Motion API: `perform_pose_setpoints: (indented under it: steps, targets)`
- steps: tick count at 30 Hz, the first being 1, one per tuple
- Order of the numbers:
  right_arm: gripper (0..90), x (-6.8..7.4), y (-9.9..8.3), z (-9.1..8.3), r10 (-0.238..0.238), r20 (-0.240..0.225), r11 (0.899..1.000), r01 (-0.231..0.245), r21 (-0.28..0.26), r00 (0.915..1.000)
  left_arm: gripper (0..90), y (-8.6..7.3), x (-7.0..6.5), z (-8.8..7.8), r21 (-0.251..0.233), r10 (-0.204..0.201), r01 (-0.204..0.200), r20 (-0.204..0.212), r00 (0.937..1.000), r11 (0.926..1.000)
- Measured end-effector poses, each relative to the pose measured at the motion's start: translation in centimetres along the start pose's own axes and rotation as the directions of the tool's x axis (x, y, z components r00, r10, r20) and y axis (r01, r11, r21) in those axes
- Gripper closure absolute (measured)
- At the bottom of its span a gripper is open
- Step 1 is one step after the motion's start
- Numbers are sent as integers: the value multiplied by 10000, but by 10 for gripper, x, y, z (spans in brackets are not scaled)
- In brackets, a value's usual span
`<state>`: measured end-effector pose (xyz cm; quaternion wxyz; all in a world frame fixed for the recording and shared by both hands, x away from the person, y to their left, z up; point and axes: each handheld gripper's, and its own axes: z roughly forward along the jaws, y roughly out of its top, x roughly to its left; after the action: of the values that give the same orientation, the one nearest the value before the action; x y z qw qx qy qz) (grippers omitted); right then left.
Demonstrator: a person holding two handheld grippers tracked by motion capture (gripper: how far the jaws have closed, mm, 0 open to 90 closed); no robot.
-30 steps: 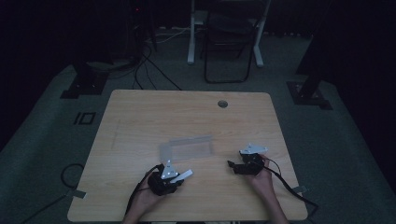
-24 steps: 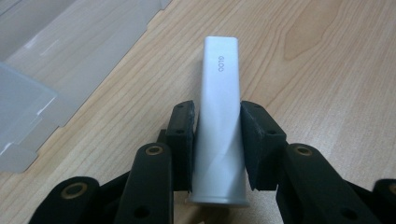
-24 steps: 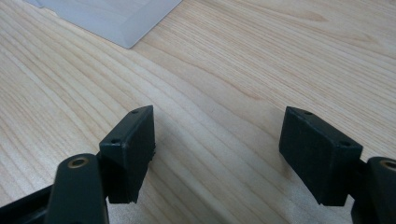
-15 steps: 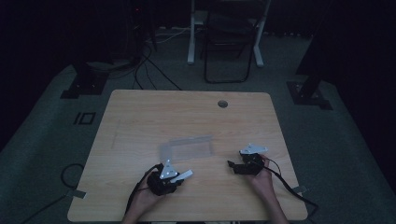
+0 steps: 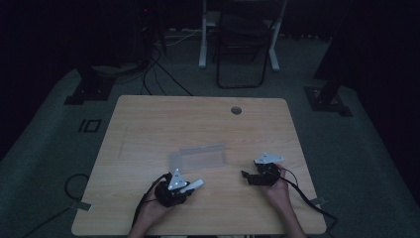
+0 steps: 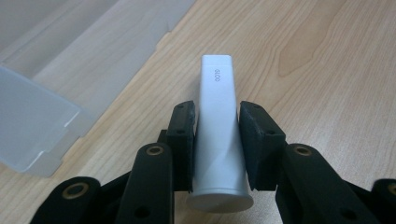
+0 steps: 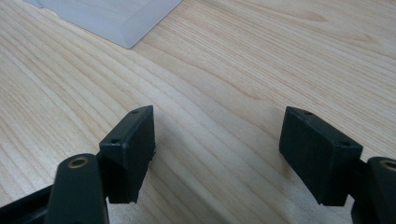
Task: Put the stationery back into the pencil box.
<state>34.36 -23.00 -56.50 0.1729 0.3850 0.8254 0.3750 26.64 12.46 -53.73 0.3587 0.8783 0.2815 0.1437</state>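
Between the left tongs (image 6: 217, 144), a white stick (image 6: 218, 126) marked "GLOO"

A see-through box (image 5: 198, 157) is sitting in the middle of the tabletop (image 5: 148, 124), blocking the way there. The top half of the tabletop is lying bare, giving room to pass.

L gripper (image 6: 217, 144) blk jaws, brass rivets | R gripper (image 7: 217, 154) same, grey plate, blk cable

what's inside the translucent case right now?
Nothing visible through the translucent case; it lies open on the table, looking empty. The white stick is outside it, clamped in the left gripper. Its far corners are too dim to check.
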Motion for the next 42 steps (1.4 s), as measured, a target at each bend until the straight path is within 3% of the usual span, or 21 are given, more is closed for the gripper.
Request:
perform_pose_setpoints:
  steps: [42]
  targets:
    - [267,0,0,0,-2,1,10000,2,1,10000,675,20,8,-14,-477,108,-120,-252,9996,9988]
